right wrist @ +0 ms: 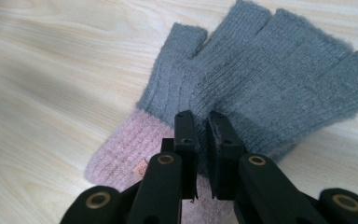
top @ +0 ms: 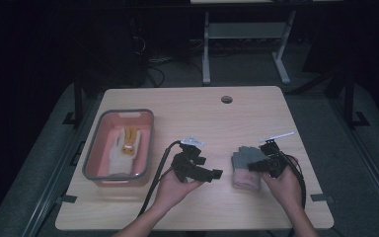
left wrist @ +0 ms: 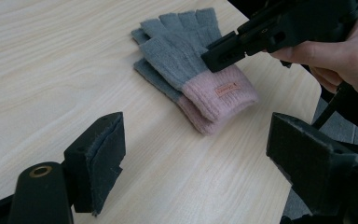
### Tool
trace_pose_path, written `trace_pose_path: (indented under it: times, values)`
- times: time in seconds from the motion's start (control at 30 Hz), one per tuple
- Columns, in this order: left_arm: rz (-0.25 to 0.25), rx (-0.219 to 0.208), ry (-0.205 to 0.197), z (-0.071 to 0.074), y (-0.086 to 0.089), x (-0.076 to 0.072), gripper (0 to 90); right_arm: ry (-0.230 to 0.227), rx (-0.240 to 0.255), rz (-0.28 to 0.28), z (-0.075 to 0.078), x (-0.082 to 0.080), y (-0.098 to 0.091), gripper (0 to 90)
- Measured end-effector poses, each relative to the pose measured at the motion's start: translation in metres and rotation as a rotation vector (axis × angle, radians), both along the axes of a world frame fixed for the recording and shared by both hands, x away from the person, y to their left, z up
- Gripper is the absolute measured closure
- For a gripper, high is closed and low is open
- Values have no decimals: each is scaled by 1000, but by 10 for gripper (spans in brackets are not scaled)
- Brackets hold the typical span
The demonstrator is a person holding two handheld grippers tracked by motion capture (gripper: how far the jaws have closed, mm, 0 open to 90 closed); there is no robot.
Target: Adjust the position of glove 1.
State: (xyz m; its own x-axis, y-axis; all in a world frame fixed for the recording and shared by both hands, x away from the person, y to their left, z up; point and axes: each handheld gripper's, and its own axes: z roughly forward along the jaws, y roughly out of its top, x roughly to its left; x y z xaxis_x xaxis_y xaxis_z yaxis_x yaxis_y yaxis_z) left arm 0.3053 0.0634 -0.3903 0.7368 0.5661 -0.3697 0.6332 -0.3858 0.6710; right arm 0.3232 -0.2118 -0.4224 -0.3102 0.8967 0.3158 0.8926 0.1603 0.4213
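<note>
Pale wooden tabletop (top: 192, 113) carries stacked grey-pink gloves (left wrist: 193, 65). Right tongs (right wrist: 200, 126), nearly pressed together, hover over them. Left tongs (left wrist: 191, 158) stand spread, near the gloves.

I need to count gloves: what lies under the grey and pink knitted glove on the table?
A second grey and pink knitted glove lies beneath the top grey and pink knitted glove, only its edges showing; the rest is covered.

The gloves (right wrist: 261, 79) are fuzzy ribbed knit, grey wool-like cloth with pink cuffs and a small stitched label. The table (left wrist: 51, 60) is pale wood-grain laminate, smooth with a soft sheen. The left gripper (left wrist: 196, 154) has matt black plastic fingers (left wrist: 98, 158) faced with rough felt-like pads. The bin (top: 91, 173) looks like smooth pink plastic with a grey rim.
</note>
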Motion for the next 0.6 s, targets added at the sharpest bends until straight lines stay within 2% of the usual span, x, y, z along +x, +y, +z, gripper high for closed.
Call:
trace_pose_path:
  times: [0.1, 0.13, 0.27, 0.47, 0.6]
  values:
    - [1, 1, 9, -2, -2, 1, 196, 4, 9, -3, -6, 0, -3, 788]
    - [-2, 4, 12, -3, -3, 1, 196, 16, 16, -6, -7, 0, -3, 765]
    - [-3, -4, 32, -6, -7, 4, 199, 11, 33, -7, -6, -1, -6, 698]
    - [-10, -13, 75, -13, -19, 8, 224, -37, 58, -20, 0, -6, -14, 601]
    - [-16, -26, 109, -20, -30, 12, 239, -38, 81, -43, -1, -9, -24, 555]
